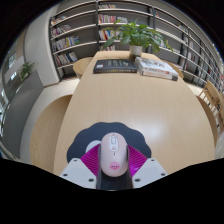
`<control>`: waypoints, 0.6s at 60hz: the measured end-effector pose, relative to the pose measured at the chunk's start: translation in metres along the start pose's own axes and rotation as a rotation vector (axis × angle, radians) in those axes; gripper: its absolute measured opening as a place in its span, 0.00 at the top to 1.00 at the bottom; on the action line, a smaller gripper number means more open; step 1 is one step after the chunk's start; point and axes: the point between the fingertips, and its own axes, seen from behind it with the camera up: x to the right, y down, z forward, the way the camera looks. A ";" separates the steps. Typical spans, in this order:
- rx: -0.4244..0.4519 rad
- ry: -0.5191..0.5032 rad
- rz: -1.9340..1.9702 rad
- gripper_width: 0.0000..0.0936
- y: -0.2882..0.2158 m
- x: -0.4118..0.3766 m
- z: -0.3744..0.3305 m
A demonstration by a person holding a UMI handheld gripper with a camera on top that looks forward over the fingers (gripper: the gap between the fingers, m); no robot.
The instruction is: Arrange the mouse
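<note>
While I hold the gripper (113,168) low over the round, pale wooden table (120,100), a small white computer mouse with a pinkish scroll wheel (114,152) sits between its two fingers, resting on a dark mouse mat (140,143) at the near edge of the table. The magenta pads (93,158) flank the mouse closely on both sides, but I cannot tell whether they press on it or merely stand beside it. I judge this to be the grasp or release stage, with the mouse squared along the fingers. My next move calls for confirming contact before lifting, or backing straight out without nudging it. Beyond lies bare tabletop, then a black keyboard (115,66) and stacked books (157,67), a green potted plant (138,38), and bookshelves (80,25) behind.
</note>
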 end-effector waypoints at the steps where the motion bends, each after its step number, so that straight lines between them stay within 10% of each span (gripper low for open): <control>1: -0.007 0.000 -0.001 0.62 0.005 -0.001 0.002; 16: -0.018 0.000 0.005 0.48 0.009 -0.002 0.007; 23: -0.030 0.013 0.039 0.07 0.000 0.009 -0.012; 36: 0.122 0.017 0.056 0.07 -0.066 0.039 -0.084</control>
